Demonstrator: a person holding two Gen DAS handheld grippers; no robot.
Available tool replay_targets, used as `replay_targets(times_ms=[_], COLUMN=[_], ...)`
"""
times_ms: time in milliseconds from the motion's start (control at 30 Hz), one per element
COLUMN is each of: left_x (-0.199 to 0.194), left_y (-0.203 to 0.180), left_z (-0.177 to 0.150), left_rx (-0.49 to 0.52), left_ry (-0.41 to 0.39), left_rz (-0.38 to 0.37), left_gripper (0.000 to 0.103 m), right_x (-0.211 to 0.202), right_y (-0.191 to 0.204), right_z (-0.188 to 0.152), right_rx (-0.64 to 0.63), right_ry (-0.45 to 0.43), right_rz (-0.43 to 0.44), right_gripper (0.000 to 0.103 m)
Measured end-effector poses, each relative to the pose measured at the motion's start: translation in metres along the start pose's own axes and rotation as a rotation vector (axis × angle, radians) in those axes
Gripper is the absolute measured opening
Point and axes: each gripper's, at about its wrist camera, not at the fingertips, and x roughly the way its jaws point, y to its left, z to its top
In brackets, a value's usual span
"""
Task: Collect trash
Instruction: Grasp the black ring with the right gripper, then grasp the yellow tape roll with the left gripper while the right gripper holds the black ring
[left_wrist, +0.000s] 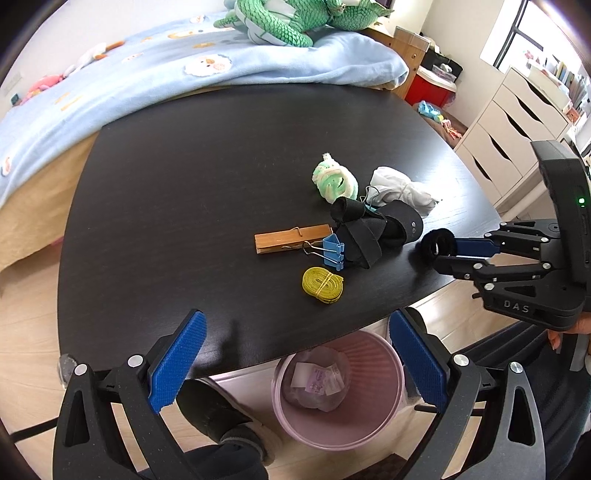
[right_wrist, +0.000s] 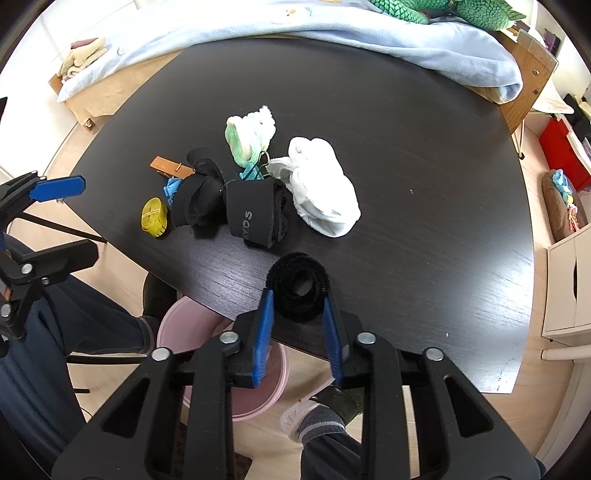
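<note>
On a dark wood-grain table (left_wrist: 184, 192) beside a bed with a pale blue blanket (left_wrist: 258, 62), my left gripper (left_wrist: 295, 354) hangs released above a pink bin (left_wrist: 388, 417) on the pale floor. Left to right lie a wooden clothespin (left_wrist: 291, 238), a yellow tape coil (left_wrist: 323, 282), a black wrap (right_wrist: 255, 214) printed "YOS" as far as readable, and white cloth (right_wrist: 325, 188). My right gripper (right_wrist: 299, 299), marked "DAS", clenches a black fuzzy roll (right_wrist: 299, 284) at the table's near edge.
</note>
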Motion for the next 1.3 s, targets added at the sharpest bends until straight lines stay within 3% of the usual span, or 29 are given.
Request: replay_targets(times_ms=[167, 367, 1100, 1167, 1233, 1300], left_x=[0.006, 0.012, 0.035, 0.036, 0.039, 0.041], left_y=[-0.002, -0.004, -0.011, -0.012, -0.012, -0.012], left_z=[0.002, 0.004, 0.016, 0.015, 0.016, 0.015], left_rx=[0.009, 0.008, 0.039, 0.041, 0.047, 0.047], left_ry=[0.004, 0.015, 0.050, 0.053, 0.071, 0.077], left_rz=[-0.002, -0.005, 0.002, -0.006, -0.005, -0.007], left_gripper=[0.095, 0.095, 0.095, 0.088, 0.071, 0.068], right_x=[-0.009, -0.011, -0.036, -0.037, -0.038, -0.038], right_y=[-0.002, -0.004, -0.016, -0.017, -0.018, -0.019], right_z=[-0.001, -0.002, 0.000, 0.000, -0.001, -0.001], right_rx=[0.024, 0.031, 0.101, 0.102, 0.103, 0.105], right_ry=[-0.017, -0.014, -0.071, -0.072, -0.072, -0.072], right_rz=[0.013, 0.020, 0.049, 0.048, 0.046, 0.046], right_gripper=[0.019, 0.001, 0.000, 0.000, 0.000, 0.000])
